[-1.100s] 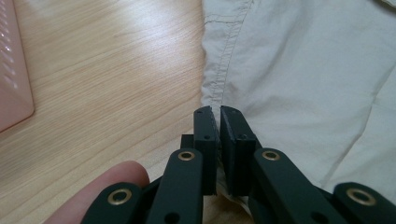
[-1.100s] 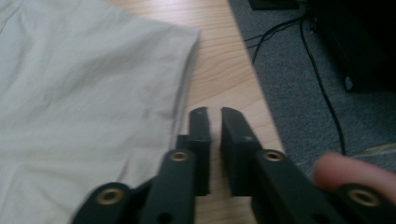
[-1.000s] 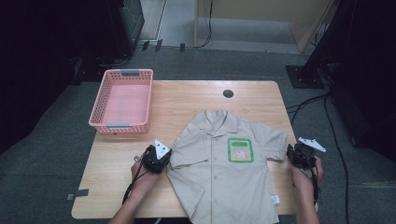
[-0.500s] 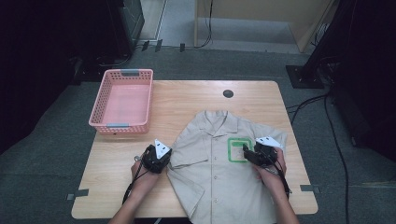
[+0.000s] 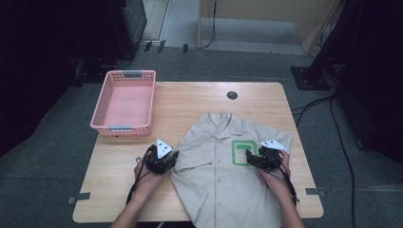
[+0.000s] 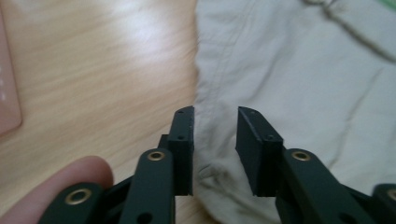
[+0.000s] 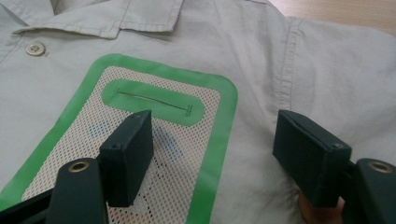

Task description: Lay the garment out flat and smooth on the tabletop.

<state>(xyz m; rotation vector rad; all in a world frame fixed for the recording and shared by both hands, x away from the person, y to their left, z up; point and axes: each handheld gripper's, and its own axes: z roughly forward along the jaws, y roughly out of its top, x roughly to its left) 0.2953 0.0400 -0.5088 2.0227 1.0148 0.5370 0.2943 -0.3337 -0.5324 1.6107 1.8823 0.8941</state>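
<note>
High view first: a second ago the right gripper [image 5: 264, 156] was out past the edge of the short-sleeved beige cotton shirt [image 5: 223, 175], beside the sleeve on the person's right; it now sits over the chest, at the edge of the green-bordered mesh pocket [image 5: 243, 152]. That sleeve, spread outward before, now lies drawn in toward the body of the garment. The left gripper [image 5: 161, 159] is at the same spot as before, at the hem of the other sleeve. Both pairs of jaws have just been opening.

Left gripper view has the black jaws parted a little, with the sleeve edge lying in the gap between them; the pads do not press on the cloth, so the fabric is released. Right gripper view has the jaws spread wide above the shirt, one over the mesh pocket, the other over plain cloth near the shoulder seam, gripping nothing.

The shirt lies flat, front up, on the light wooden table [image 5: 199, 102], toward the person's side and right of centre, collar pointing away. It is buttoned, with one pale button showing just below the collar. The pocket is white netting framed in bright green, with a green oval patch near its top. A pink plastic lattice basket [image 5: 124, 102] stands well apart at the far left corner.
</note>
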